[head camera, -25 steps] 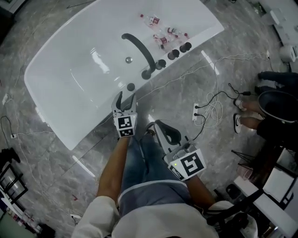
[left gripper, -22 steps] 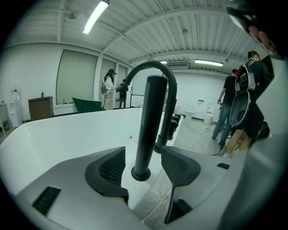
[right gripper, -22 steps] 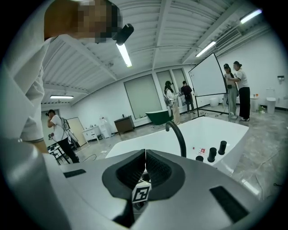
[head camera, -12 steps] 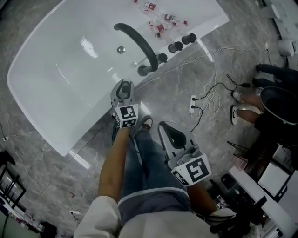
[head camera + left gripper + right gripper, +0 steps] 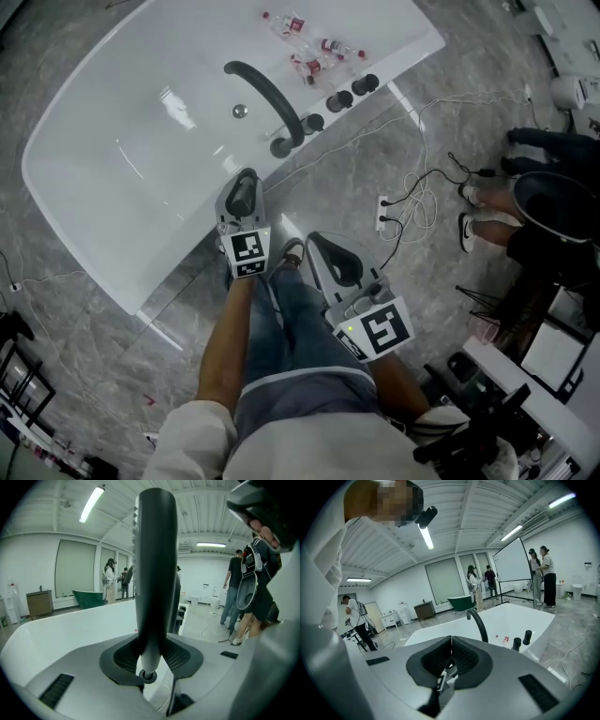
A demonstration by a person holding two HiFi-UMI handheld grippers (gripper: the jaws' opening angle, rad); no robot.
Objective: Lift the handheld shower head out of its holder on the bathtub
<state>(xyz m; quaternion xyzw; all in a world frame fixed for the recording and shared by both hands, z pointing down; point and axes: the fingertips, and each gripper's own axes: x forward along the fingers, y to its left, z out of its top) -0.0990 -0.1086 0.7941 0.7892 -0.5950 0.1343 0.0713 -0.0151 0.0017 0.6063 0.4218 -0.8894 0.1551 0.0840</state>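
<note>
The handheld shower head point(image 5: 154, 564) is a dark upright rod at the near rim of the white bathtub point(image 5: 112, 187). Its lower end narrows to a pale tip with a ring. My left gripper point(image 5: 152, 652) has the rod between its dark pads, which touch both sides, and its jaws are still closing. From the head view my left gripper point(image 5: 244, 190) sits at the tub's rim and hides the holder. My right gripper point(image 5: 325, 253) hangs over the person's leg, away from the tub. In its own view, the right gripper point(image 5: 451, 657) is shut and empty.
A black curved spout point(image 5: 267, 94), black knobs point(image 5: 352, 91) and several small bottles point(image 5: 309, 52) stand on the tub's far rim. A power strip with tangled cables point(image 5: 384, 211) lies on the marble floor. A person point(image 5: 553, 216) stands at the right.
My left gripper's jaws were wide apart by the dark fitting on the rim and have closed around the rod. Both grippers have sunk a little.
</note>
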